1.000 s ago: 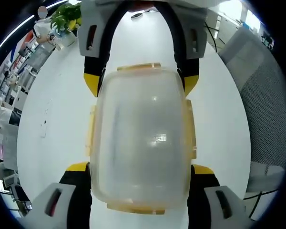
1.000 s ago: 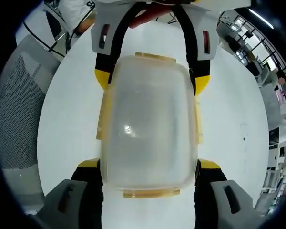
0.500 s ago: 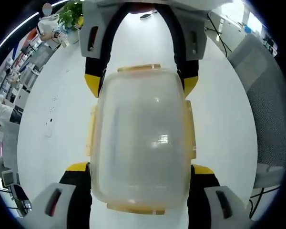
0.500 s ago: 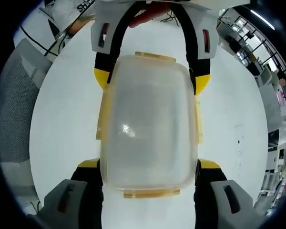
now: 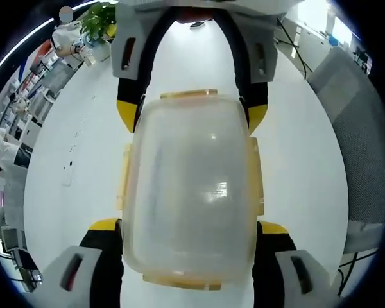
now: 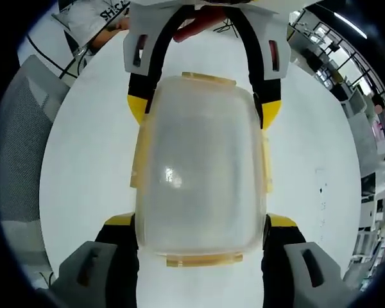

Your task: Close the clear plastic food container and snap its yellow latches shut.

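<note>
Lid is on, and the container [image 5: 191, 189] sits flat on the white desk [image 5: 70, 128], squarely between the two claws. In the left gripper view the left claw [image 5: 191, 231] rises from the bottom with its yellow-tipped jaws spread wide, one on each long side of the box, while the right claw [image 5: 191, 109] comes in from the top and straddles the far end the same way. The right gripper view gives the mirror of that: the container [image 6: 200, 173] dead centre, the right claw [image 6: 202, 228] spread around the near end, the left claw [image 6: 205, 106] at the far end.

Are the jaws actually pressing on the walls? I can't tell; the tips lie just beside the box, spread apart, and neither is clamped shut on anything.

So where are we? By my read the closing half looks done: the lid lies level over the body with no gap showing. The latches [image 5: 256, 173] are the open question. The yellow tabs at both ends and along both long sides seem to stick outward rather than fold down, so I'd judge most or all of them still unsnapped.

Contents: through the cloudy lid I see no food, just glare from the lights. It looks empty, though the frosting hides detail.
</note>
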{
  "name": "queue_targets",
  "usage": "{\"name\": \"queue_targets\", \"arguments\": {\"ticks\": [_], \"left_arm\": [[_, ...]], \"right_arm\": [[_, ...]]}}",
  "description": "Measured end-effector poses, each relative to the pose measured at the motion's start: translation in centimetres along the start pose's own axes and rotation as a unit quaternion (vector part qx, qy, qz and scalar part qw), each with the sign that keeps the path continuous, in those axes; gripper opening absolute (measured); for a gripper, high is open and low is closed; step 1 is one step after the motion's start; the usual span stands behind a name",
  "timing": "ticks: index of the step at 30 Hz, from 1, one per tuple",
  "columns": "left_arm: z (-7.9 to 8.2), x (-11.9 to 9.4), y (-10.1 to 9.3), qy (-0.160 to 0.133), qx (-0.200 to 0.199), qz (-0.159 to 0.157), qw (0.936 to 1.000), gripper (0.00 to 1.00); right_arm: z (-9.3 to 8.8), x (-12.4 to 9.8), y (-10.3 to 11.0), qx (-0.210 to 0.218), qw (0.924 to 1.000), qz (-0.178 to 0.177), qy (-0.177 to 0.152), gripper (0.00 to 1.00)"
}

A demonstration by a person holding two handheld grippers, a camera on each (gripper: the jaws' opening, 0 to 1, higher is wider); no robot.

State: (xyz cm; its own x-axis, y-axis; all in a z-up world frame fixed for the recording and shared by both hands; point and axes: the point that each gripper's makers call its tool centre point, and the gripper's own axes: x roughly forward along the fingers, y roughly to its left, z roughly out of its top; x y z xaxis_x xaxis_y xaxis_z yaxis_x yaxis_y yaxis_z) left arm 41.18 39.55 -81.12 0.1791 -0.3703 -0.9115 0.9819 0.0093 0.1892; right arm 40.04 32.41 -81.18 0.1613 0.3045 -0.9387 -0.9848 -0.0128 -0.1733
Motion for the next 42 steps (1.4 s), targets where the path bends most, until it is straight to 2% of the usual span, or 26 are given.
{"name": "queue_targets", "arguments": {"ticks": [7,10,14,16,17,18,20,22,23,25,26,27,28,29,31,33,34,35,36,37,38,39,40,41,42], "left_arm": [[0.2,-0.4,0.0,-0.029,-0.011,0.006,0.9995,0.81],[0.6,-0.5,0.4,-0.055,-0.021,0.02,0.9981,0.81],[1.2,-1.1,0.9,-0.094,-0.046,0.041,0.9936,0.84],[1.2,-1.4,1.0,-0.106,-0.055,0.053,0.9915,0.85],[1.1,-1.5,1.1,-0.109,-0.056,0.063,0.9905,0.85],[0.9,-1.8,1.2,-0.119,-0.066,0.077,0.9877,0.85],[0.6,-2.3,1.4,-0.139,-0.092,0.099,0.981,0.85],[0.1,-2.8,1.1,-0.166,-0.139,0.116,0.9694,0.86],[-0.2,-3.0,1.1,-0.174,-0.153,0.125,0.9647,0.86],[-1.3,-3.8,1.3,-0.191,-0.215,0.158,0.9448,0.88],[-1.5,-4.1,1.2,-0.201,-0.228,0.163,0.9386,0.88],[-2.0,-4.5,1.1,-0.213,-0.251,0.175,0.9281,0.88],[-2.3,-4.6,0.8,-0.216,-0.266,0.176,0.923,0.88],[-2.5,-4.5,0.2,-0.224,-0.285,0.166,0.9171,0.88],[-2.9,-4.3,-0.4,-0.236,-0.317,0.162,0.9044,0.88],[-3.0,-3.9,-1.4,-0.239,-0.336,0.147,0.8991,0.86],[-3.3,-3.7,-1.7,-0.234,-0.329,0.157,0.9014,0.83],[-3.6,-3.8,-2.0,-0.227,-0.315,0.172,0.9056,0.82],[-3.4,-3.7,-2.4,-0.23,-0.321,0.167,0.9033,0.83],[-3.3,-3.8,-2.5,-0.24,-0.338,0.165,0.8952,0.85],[-3.0,-3.9,-2.7,-0.253,-0.356,0.161,0.885,0.86],[-2.7,-4.0,-2.8,-0.265,-0.364,0.162,0.8779,0.89],[-2.7,-4.2,-2.8,-0.27,-0.37,0.168,0.8729,0.9],[-2.7,-4.2,-2.9,-0.27,-0.375,0.17,0.8705,0.89],[-2.5,-4.1,-3.1,-0.268,-0.374,0.171,0.8711,0.89]], "right_arm": [[0.1,-0.2,-0.1,-0.001,0.9998,-0.01,-0.016,0.77],[0.4,-0.4,-0.6,0.01,0.9988,-0.026,-0.04,0.78],[1.1,-0.9,-1.3,0.049,0.9938,-0.055,-0.083,0.88],[0.8,-1.1,-1.4,0.066,0.9918,-0.064,-0.09,0.89],[0.8,-1.1,-1.4,0.078,0.9897,-0.069,-0.098,0.89],[1.0,-1.4,-1.6,0.099,0.9843,-0.083,-0.121,0.9],[1.0,-1.7,-1.7,0.134,0.9753,-0.098,-0.145,0.91],[0.5,-2.2,-1.9,0.176,0.962,-0.12,-0.171,0.94],[0.2,-2.2,-1.7,0.192,0.9576,-0.119,-0.178,0.94],[-0.7,-2.0,-0.6,0.24,0.9462,-0.111,-0.187,0.95],[-1.2,-1.9,-0.2,0.252,0.9444,-0.108,-0.181,0.94],[-1.8,-1.8,0.0,0.258,0.9428,-0.116,-0.177,0.93],[-1.8,-1.9,0.4,0.258,0.9416,-0.114,-0.183,0.93],[-1.6,-1.8,1.1,0.28,0.9341,-0.103,-0.196,0.92],[-1.6,-1.8,1.5,0.289,0.9301,-0.105,-0.201,0.94],[-1.1,-2.1,1.8,0.318,0.9151,-0.112,-0.221,0.98],[-1.2,-2.3,1.5,0.331,0.9067,-0.13,-0.226,0.99],[-1.0,-2.6,1.6,0.345,0.8988,-0.132,-0.235,0.97],[-0.8,-2.8,1.6,0.355,0.8917,-0.136,-0.246,0.97],[-0.8,-3.0,1.5,0.365,0.8843,-0.143,-0.253,0.98],[-0.7,-3.1,1.6,0.374,0.8795,-0.144,-0.257,0.98],[-0.7,-3.0,2.0,0.38,0.8765,-0.141,-0.259,0.97],[-0.8,-3.0,2.2,0.384,0.8754,-0.143,-0.257,0.96],[-0.8,-3.1,2.4,0.386,0.8739,-0.144,-0.258,0.96],[-0.8,-3.2,2.6,0.39,0.8715,-0.142,-0.261,0.96]]}}
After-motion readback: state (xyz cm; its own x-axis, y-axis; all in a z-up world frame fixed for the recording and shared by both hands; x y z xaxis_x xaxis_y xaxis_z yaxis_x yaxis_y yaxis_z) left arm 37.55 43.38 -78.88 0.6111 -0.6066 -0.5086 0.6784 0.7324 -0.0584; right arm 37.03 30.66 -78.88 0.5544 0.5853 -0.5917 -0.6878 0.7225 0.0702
